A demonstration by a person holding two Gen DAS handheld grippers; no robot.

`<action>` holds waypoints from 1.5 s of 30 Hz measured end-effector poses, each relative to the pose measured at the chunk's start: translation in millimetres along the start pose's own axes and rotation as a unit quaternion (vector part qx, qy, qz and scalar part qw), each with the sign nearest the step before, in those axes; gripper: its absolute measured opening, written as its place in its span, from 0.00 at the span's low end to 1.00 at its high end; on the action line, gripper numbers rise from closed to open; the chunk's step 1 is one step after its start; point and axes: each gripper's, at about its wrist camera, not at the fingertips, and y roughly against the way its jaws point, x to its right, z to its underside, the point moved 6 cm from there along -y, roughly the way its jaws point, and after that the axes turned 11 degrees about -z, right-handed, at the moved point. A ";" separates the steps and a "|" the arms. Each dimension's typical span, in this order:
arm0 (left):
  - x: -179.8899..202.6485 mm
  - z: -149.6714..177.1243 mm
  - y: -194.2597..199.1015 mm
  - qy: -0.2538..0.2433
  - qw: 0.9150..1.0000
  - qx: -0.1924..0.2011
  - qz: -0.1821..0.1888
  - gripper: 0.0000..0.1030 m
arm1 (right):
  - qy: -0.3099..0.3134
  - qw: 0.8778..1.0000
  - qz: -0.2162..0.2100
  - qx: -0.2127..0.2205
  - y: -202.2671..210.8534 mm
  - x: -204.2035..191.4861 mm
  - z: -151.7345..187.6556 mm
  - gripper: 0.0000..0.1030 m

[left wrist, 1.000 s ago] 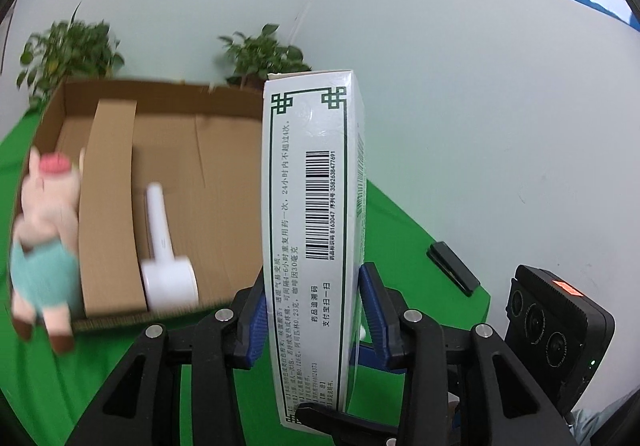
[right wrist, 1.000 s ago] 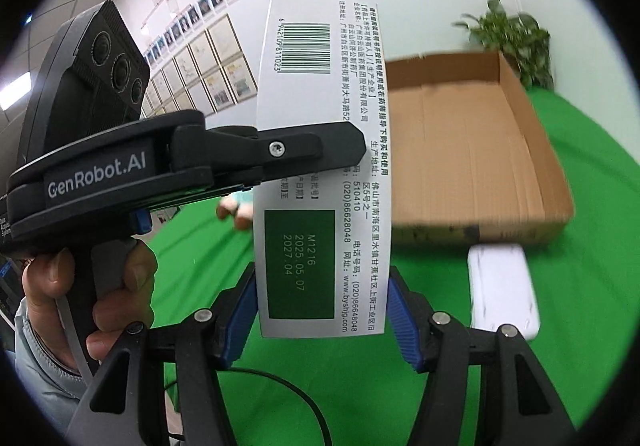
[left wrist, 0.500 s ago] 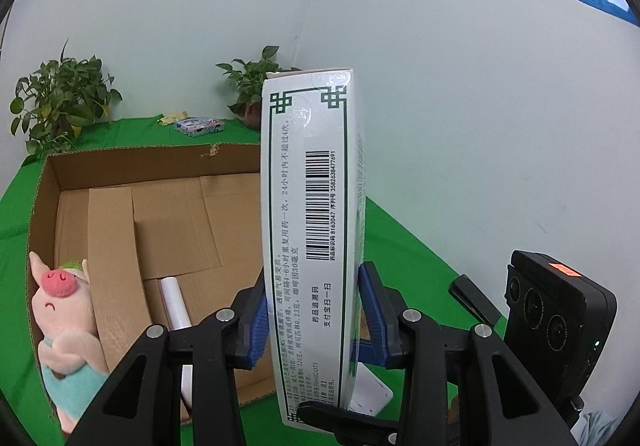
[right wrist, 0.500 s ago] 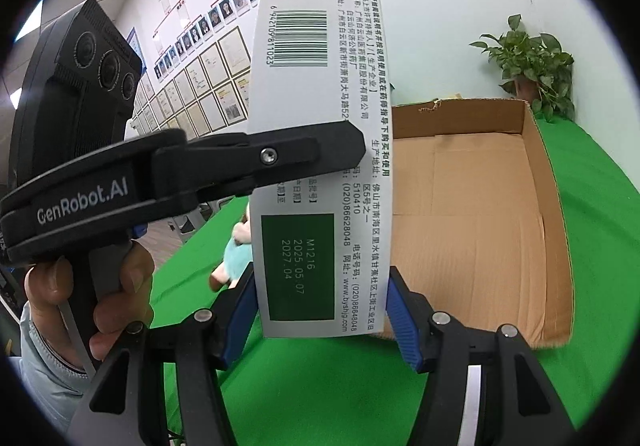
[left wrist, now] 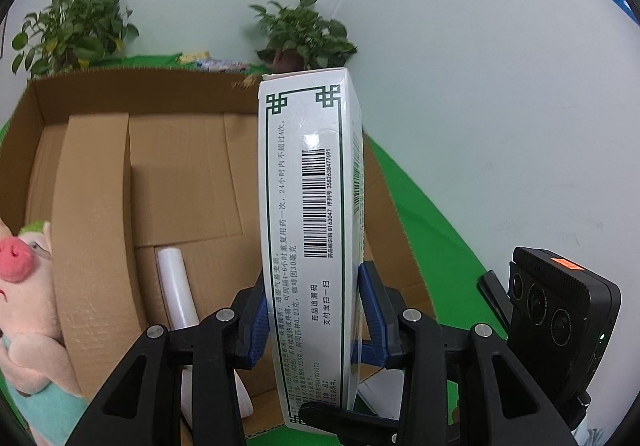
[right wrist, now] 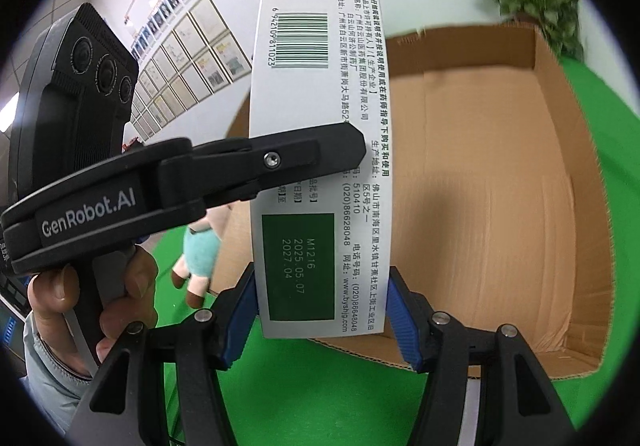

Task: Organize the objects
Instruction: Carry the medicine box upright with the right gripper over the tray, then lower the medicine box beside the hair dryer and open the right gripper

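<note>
Cardboard box (left wrist: 180,173): open-topped, on the green worktop (left wrist: 432,230); bare floor over most of it in the right wrist view (right wrist: 492,205).
Carton (left wrist: 312,230): white medicine pack with green border and barcodes, held upright in the air at the box's near edge; not yet inside, as far as I can judge.
Left gripper (left wrist: 316,320): jaws narrowed onto the carton's lower part, blue pads pressed to both broad faces.
Right gripper (right wrist: 320,310): jaws set around the carton's lower end (right wrist: 320,173); pads sit at its edges, but firm contact is hard to confirm.
Cross view: the left tool's black finger (right wrist: 280,161) lies across the carton in the right wrist view, so both tools are on the same pack.
Done so far: a white roller-like tool (left wrist: 176,290) lies on the box floor near the front wall.
Pig (left wrist: 28,310): plush toy in a teal outfit at the box's left side; whether it is inside or just outside the wall I cannot tell.
Left to do: carton to go into the box; a white flat item (left wrist: 380,386) below the jaws and a black item (left wrist: 494,298) on the worktop appear to lie outside.
Progress: partway by my reading, with at least the carton pending.
Plants (left wrist: 76,29): two pots at the back wall, not part of the sorting.
</note>
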 end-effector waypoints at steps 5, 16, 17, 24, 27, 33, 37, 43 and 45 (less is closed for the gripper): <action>-13.3 13.2 -43.7 0.019 0.999 -0.048 -0.006 0.37 | -0.031 0.999 -0.010 -0.032 -19.5 27.3 11.7 0.57; -29.3 21.0 -111.6 0.046 0.992 -0.117 -0.009 0.38 | -0.066 0.992 0.018 -0.108 -46.5 63.9 25.5 0.57; -31.4 21.4 -116.2 0.049 0.991 -0.123 -0.012 0.38 | -0.070 0.991 0.021 -0.114 -49.3 66.5 26.1 0.58; -27.5 23.0 -122.1 0.029 0.987 -0.147 -0.056 0.46 | -0.080 0.988 0.031 -0.132 -63.3 71.3 31.2 0.58; -25.4 25.0 -105.4 0.030 0.988 -0.138 -0.063 0.46 | -0.080 0.987 0.037 -0.134 -64.7 71.8 32.1 0.58; -22.7 27.3 -72.8 0.013 0.992 -0.095 -0.088 0.46 | -0.073 0.984 0.062 -0.150 -70.0 70.6 36.2 0.59; -41.7 17.6 -44.7 0.022 0.993 -0.066 -0.090 0.46 | -0.083 0.981 0.072 -0.159 -75.6 75.9 38.2 0.61; -45.6 26.7 -9.9 0.020 0.994 -0.036 -0.099 0.46 | -0.080 0.980 0.077 -0.164 -72.5 72.8 45.8 0.63; -45.8 31.9 -2.8 0.018 0.995 -0.030 -0.098 0.46 | -0.077 0.981 0.084 -0.156 -66.2 74.5 45.3 0.65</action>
